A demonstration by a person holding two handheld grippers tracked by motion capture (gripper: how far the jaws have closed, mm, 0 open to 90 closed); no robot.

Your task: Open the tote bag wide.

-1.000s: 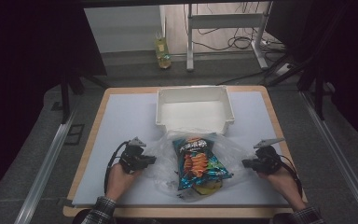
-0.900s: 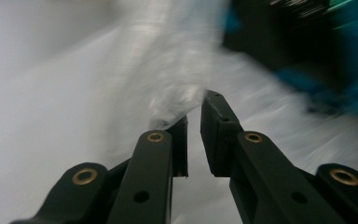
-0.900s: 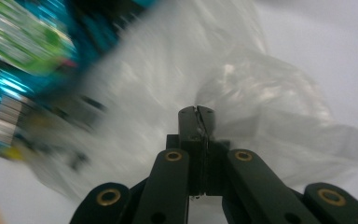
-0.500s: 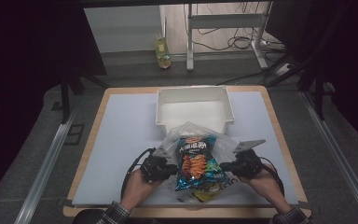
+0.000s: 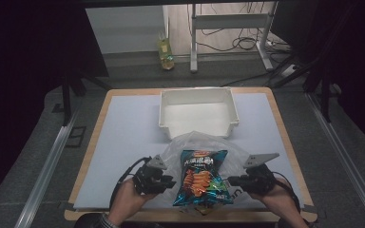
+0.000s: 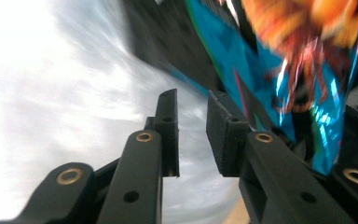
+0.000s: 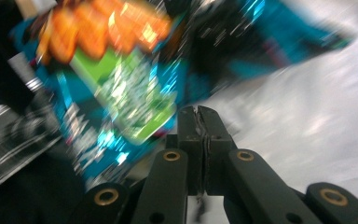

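Jaws of the left gripper (image 6: 192,116) stand a narrow gap apart and have just been opening; nothing lies between the pads, and the glossy blue and orange foil snack bag (image 6: 289,70) hangs just beside them. Jaws of the right gripper (image 7: 198,121) are pressed tight together; whether a thin film is pinched between them cannot be told, and the snack bag (image 7: 121,93) fills the blurred space just beyond them. From the high view, the left gripper (image 5: 164,182) sits at the bag's left edge and the right gripper (image 5: 237,181) at its right edge, each in a hand at the table's near side. The snack bag (image 5: 201,183) lies between them, partly within a crumpled clear plastic bag (image 5: 195,145). Just past that stands a white rectangular plastic bin (image 5: 198,111) on the pale grey table mat (image 5: 123,137).
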